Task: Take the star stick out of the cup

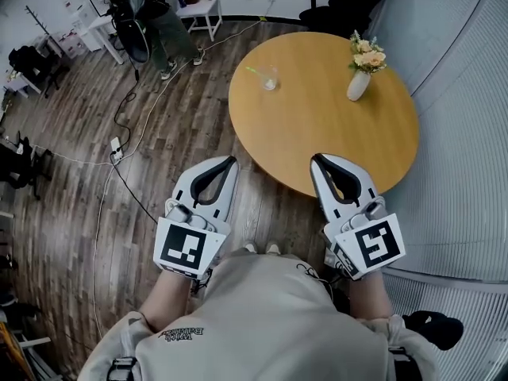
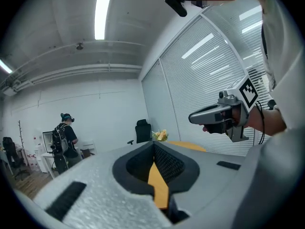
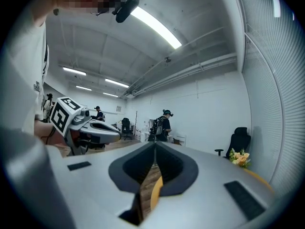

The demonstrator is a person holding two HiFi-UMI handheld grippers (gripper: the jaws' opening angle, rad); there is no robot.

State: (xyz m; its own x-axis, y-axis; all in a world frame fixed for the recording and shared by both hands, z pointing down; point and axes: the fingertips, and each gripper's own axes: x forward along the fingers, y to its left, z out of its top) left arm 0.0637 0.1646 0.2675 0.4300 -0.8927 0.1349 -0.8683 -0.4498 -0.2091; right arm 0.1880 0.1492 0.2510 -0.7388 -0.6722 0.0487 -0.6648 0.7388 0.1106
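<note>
A clear glass cup stands on the far left part of the round wooden table, with a thin green stick leaning out of it to the left; its star end is too small to make out. My left gripper hovers over the floor just off the table's near left edge, shut and empty. My right gripper hangs over the table's near edge, also shut and empty. Both are well short of the cup. In the left gripper view the jaws meet at their tips; the right gripper view shows the same.
A white vase of flowers stands on the table's far right. Cables and a power strip lie on the wood floor at left. A person stands by desks at the back left. An office chair sits behind the table.
</note>
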